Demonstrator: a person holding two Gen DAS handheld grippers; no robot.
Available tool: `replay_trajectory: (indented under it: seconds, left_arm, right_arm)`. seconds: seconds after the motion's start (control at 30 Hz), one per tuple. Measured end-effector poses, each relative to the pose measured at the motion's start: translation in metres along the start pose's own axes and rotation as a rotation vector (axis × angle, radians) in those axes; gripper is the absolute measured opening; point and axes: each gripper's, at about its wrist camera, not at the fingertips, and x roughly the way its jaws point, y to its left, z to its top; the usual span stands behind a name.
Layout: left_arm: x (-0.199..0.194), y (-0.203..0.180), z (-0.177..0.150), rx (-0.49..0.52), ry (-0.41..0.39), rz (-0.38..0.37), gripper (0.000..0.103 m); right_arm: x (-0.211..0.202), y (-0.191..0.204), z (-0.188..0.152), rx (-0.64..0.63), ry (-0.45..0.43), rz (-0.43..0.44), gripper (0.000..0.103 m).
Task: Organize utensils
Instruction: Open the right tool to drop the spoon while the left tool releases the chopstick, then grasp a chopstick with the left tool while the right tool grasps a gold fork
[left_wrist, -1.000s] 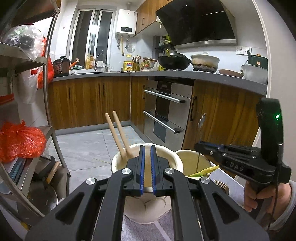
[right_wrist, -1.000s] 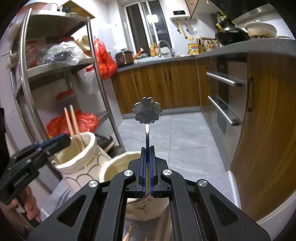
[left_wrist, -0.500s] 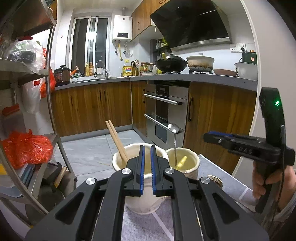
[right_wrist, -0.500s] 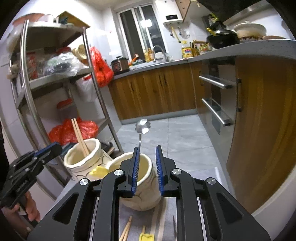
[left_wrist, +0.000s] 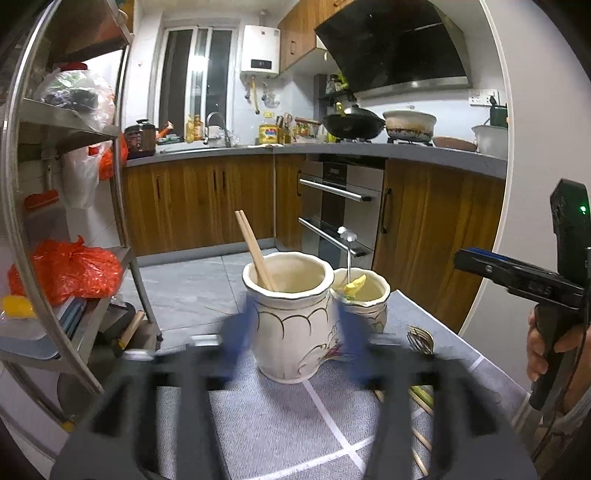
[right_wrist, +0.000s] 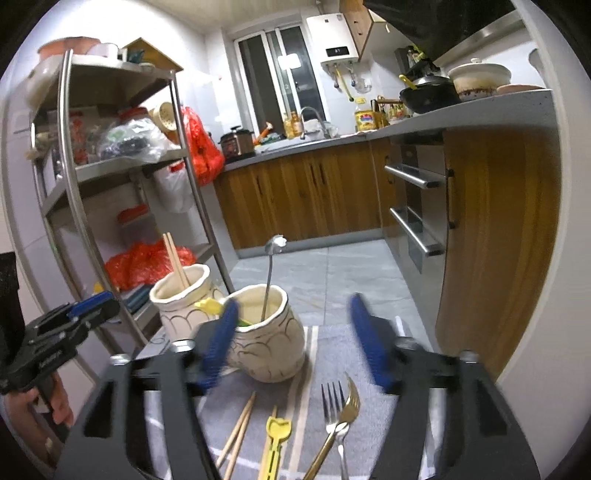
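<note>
A tall cream jar (left_wrist: 291, 317) holds a pair of chopsticks (left_wrist: 253, 247). Beside it, a smaller cream jar (right_wrist: 266, 343) holds a flower-handled spoon (right_wrist: 271, 273) and a yellow utensil (left_wrist: 354, 284). My left gripper (left_wrist: 293, 338) is blurred, its jaws opening, and the tall jar stands just beyond them, untouched. The jaws of my right gripper (right_wrist: 295, 336) are also opening wide, with nothing between them, short of the smaller jar. On the cloth below lie loose chopsticks (right_wrist: 238, 432), a yellow utensil (right_wrist: 275, 439), a silver fork (right_wrist: 332, 402) and a gold fork (right_wrist: 345, 413).
Both jars stand on a grey cloth (left_wrist: 295, 424) with white lines. A steel shelf rack (left_wrist: 74, 184) with bags is close on the left. Wooden cabinets (right_wrist: 495, 229) and an oven (left_wrist: 340, 206) lie beyond the table's far edge. A small whisk (left_wrist: 419, 338) lies beside the smaller jar.
My right gripper let go of the flower-handled spoon, which now stands in the smaller jar. Both grippers drew back from the jars and their jaws spread apart.
</note>
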Motion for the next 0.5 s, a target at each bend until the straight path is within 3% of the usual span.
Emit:
replay_trajectory:
  seconds: [0.1,0.27,0.5]
  left_arm:
    - [-0.007,-0.004,0.000,-0.002,-0.006,0.008,0.076]
    - [-0.014,-0.011,-0.005,-0.016,-0.011,0.009,0.094]
    - [-0.011,-0.035,-0.024,0.017,0.069,-0.028,0.097]
  right_arm:
    - [-0.009,-0.004,-0.004,-0.001,-0.010,0.003,0.094]
    - [-0.019,-0.005,-0.010,-0.042,-0.045,-0.056,0.098]
    - [-0.014,-0.013,-0.016,-0.036,-0.020,-0.125,0.098]
